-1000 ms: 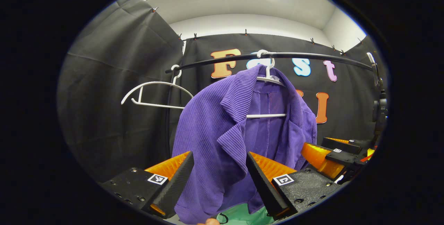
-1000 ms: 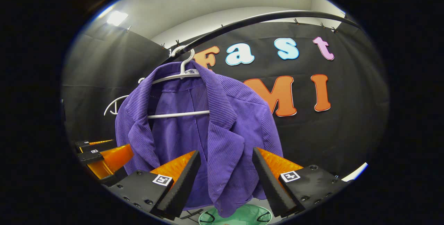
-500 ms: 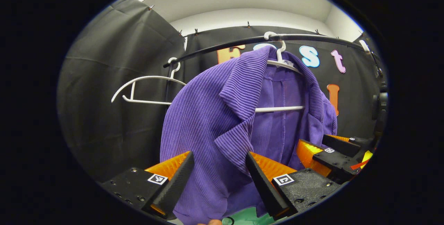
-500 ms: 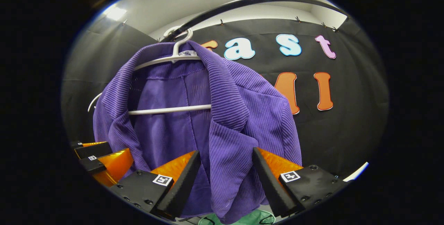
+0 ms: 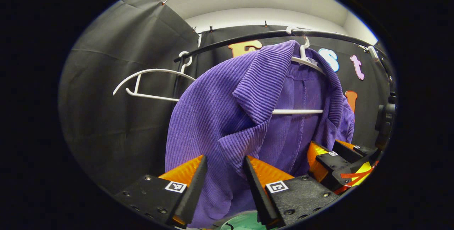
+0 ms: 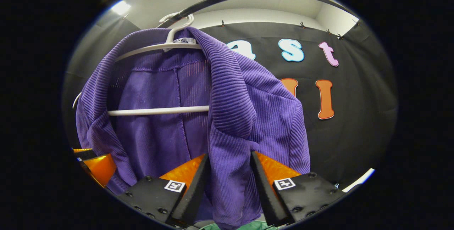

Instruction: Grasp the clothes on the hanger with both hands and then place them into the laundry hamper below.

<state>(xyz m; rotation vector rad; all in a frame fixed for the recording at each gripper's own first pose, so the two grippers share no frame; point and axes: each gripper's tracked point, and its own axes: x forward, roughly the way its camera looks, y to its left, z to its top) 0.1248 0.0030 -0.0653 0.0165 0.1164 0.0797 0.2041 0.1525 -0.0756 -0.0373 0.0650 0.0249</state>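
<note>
an empty hanger (image 5: 149,81) hangs left of my purple jacket (image 5: 220,116). my left gripper (image 5: 223,180) and right gripper (image 6: 227,180) straddle its lapels, whether clamped i cannot tell; the hamper (image 5: 241,221) is mostly hidden.

purple jacket (image 5: 220,116) hem cut off, green hamper (image 5: 241,221) mostly hidden

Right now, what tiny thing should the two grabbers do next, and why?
Probably close both. The left hand-held gripper and right hand-held gripper are open, each with a front edge of the purple jacket between its fingers, and the jacket hangs on the white hanger.
</note>
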